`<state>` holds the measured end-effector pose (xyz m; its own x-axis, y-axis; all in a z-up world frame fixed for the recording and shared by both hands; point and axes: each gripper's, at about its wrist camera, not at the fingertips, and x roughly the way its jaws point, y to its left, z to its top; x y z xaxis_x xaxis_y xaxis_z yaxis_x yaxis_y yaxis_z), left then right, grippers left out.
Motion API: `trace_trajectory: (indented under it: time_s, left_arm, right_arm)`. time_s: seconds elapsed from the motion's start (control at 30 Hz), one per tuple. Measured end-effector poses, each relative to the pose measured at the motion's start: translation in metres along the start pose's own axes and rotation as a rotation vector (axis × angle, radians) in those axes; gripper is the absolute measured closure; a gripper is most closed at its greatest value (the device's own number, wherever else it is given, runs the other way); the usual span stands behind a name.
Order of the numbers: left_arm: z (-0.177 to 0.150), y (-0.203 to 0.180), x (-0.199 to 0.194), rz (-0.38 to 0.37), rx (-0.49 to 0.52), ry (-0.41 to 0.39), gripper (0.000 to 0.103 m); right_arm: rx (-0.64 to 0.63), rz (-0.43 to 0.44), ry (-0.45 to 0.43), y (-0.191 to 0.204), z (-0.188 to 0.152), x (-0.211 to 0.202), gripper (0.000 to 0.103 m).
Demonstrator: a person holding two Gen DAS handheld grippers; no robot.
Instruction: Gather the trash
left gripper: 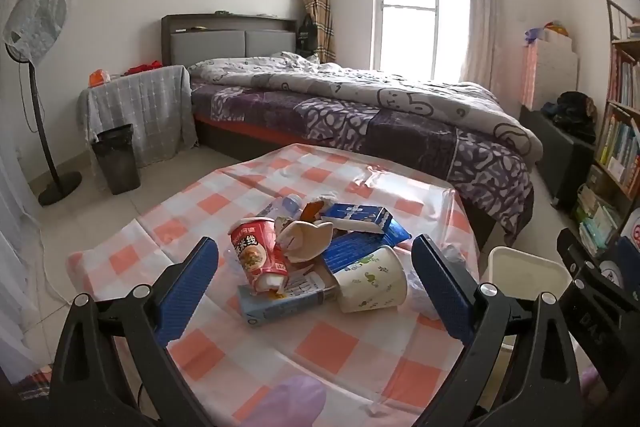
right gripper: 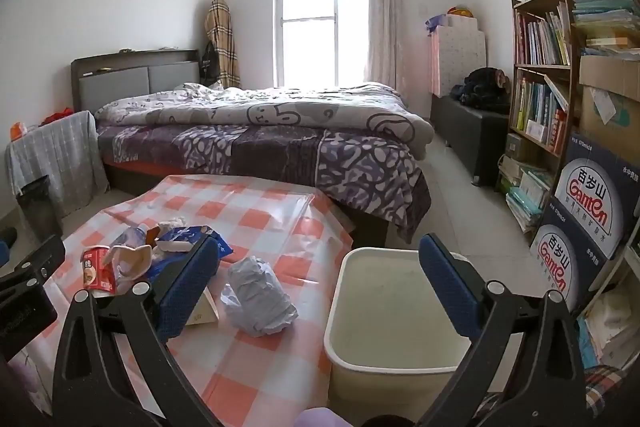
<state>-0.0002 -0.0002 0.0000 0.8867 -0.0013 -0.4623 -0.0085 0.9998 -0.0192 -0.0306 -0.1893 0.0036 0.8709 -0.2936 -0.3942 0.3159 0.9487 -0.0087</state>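
Observation:
A heap of trash lies on the checked tablecloth (left gripper: 328, 343): a red noodle cup (left gripper: 258, 253), a white paper cup with green prints (left gripper: 370, 279), blue cartons (left gripper: 360, 219), a crushed plastic bottle (left gripper: 286, 205) and a flat box (left gripper: 280, 301). My left gripper (left gripper: 316, 287) hangs open just before the heap, nothing between its fingers. In the right wrist view a crumpled grey paper ball (right gripper: 258, 297) lies on the table beside the cream bin (right gripper: 400, 311). My right gripper (right gripper: 320, 287) is open and empty, its jaws spanning the paper ball and the bin.
A bed (left gripper: 360, 107) stands behind the table. A black wastebasket (left gripper: 116, 159) and a fan (left gripper: 36, 27) stand at the left. A bookshelf (right gripper: 540, 87) and stacked water cartons (right gripper: 588, 203) line the right wall.

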Motion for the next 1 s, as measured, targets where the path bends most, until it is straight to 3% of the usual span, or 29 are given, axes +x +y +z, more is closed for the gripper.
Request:
trace_trajectory:
  time_s: [1.0]
  left_arm:
    - [-0.0027, -0.0032, -0.0005, 0.003, 0.000, -0.001, 0.009]
  right_arm:
    - [-0.015, -0.010, -0.003, 0.0022, 0.0005, -0.0040, 0.007]
